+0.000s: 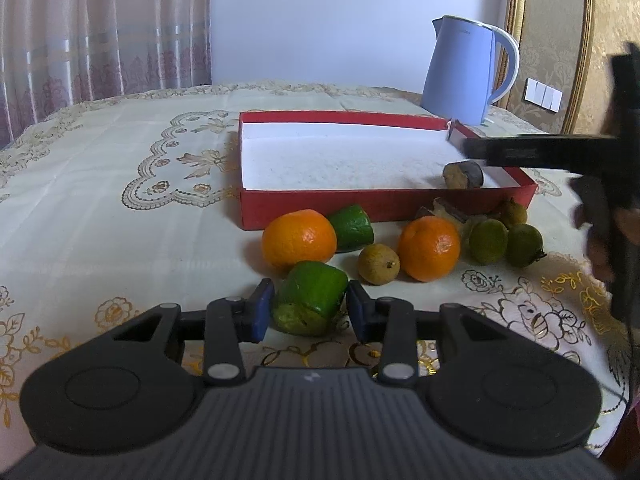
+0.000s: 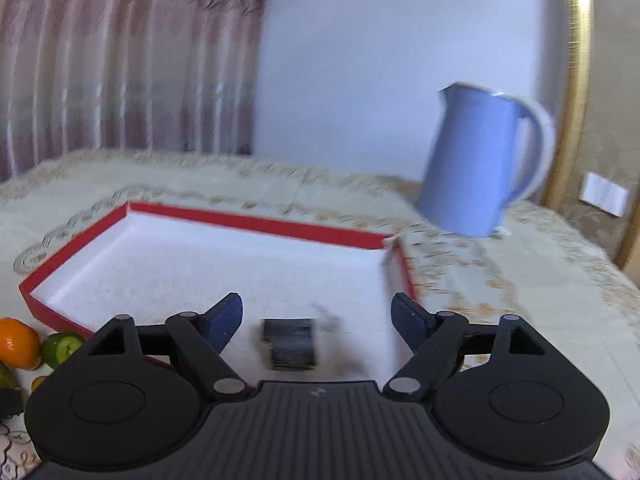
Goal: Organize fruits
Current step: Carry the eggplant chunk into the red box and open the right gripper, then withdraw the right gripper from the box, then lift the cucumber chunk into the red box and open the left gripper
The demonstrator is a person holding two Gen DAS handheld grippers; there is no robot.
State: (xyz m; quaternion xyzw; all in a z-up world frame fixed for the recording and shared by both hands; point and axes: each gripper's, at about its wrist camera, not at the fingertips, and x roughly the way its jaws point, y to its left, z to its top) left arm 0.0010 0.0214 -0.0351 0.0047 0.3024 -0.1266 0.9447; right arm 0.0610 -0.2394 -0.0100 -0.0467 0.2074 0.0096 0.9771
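Green fruit piece (image 1: 311, 298) clamped between the blue pads (image 1: 262, 312) of the left tool (image 1: 310, 314), low over the table (image 1: 120, 208). Just beyond, two oranges (image 1: 299, 240), more small fruits (image 1: 378, 264). Farther back, red box (image 1: 312, 212) with a dark fruit piece (image 2: 290, 342) lying loose between the wide-apart fingers of the right tool (image 2: 318, 320). Blue kettle (image 1: 466, 70) behind.

Both grippers (image 1: 308, 314) (image 2: 318, 320) are matte black, ribbed-bodied, with silver pivot pins and blue-padded jaws.
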